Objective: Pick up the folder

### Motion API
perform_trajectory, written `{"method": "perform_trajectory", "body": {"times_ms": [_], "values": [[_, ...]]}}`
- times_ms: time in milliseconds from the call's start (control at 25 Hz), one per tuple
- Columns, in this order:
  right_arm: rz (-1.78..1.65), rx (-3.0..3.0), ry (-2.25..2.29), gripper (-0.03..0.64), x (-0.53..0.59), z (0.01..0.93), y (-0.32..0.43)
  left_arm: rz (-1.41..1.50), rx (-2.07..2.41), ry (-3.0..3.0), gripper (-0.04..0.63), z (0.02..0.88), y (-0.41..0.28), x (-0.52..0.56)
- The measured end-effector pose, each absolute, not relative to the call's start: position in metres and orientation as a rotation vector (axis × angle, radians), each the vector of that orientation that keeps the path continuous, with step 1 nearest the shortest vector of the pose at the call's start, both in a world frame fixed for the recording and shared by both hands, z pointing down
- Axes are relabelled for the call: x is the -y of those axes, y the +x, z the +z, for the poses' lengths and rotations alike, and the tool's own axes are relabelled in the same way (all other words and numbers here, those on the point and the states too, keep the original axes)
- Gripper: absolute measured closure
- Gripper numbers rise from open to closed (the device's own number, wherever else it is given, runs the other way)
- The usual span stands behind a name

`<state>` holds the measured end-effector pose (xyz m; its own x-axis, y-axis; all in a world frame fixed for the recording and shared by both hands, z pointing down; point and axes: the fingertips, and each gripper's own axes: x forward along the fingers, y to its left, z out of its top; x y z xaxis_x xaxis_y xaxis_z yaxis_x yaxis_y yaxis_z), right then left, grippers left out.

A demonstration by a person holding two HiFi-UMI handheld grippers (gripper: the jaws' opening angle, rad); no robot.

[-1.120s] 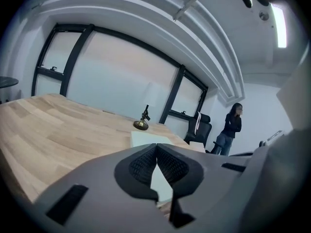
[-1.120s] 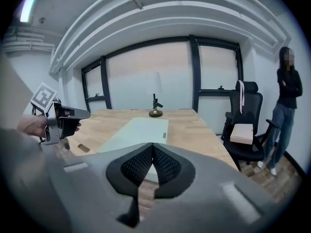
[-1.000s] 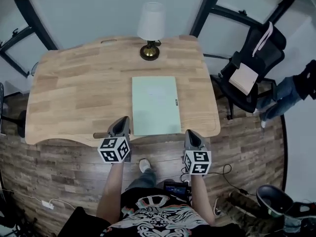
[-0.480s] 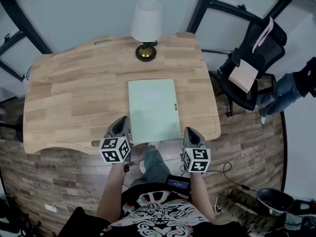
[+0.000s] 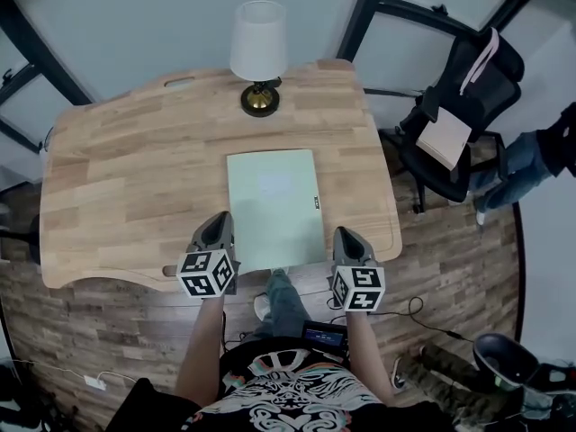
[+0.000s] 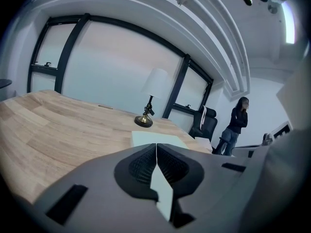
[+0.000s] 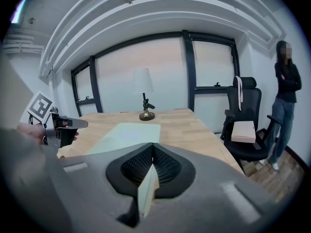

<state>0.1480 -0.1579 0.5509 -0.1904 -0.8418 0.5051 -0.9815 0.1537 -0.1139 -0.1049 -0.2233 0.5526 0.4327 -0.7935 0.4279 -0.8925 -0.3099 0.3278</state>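
A pale green folder lies flat on the wooden table, its near edge at the table's front. It shows in the left gripper view as the folder and in the right gripper view as the folder. My left gripper is shut with nothing in it, over the table's front edge just left of the folder. My right gripper is shut and empty too, at the front edge just right of the folder. The left gripper also appears in the right gripper view.
A table lamp with a white shade stands at the table's back, beyond the folder. A black office chair holding a box stands to the right of the table, and a person stands past it. Wood floor lies below.
Both grippers have come forward toward the table's front edge and now flank the folder's near corners. The folder has not been touched.
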Motion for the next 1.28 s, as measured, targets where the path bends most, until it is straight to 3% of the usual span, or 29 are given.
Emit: {"method": "perform_trajectory", "body": {"times_ms": [640,1000,1080,1280], "values": [[0.802,2.187,1.685,0.612,0.197,0.578,0.137,0.280,1.403,2.105,0.586,0.576,-0.107,0.238],[0.894,2.193,1.617,0.545,0.219,0.602,0.132,0.322,1.403,2.059,0.580,0.598,-0.107,0.253],[0.938,2.201,1.600,0.515,0.223,0.607,0.130,0.321,1.382,2.057,0.469,0.600,-0.104,0.256],[1.065,2.208,1.531,0.373,0.235,0.625,0.125,0.303,1.284,1.993,0.381,0.617,-0.094,0.263]]}}
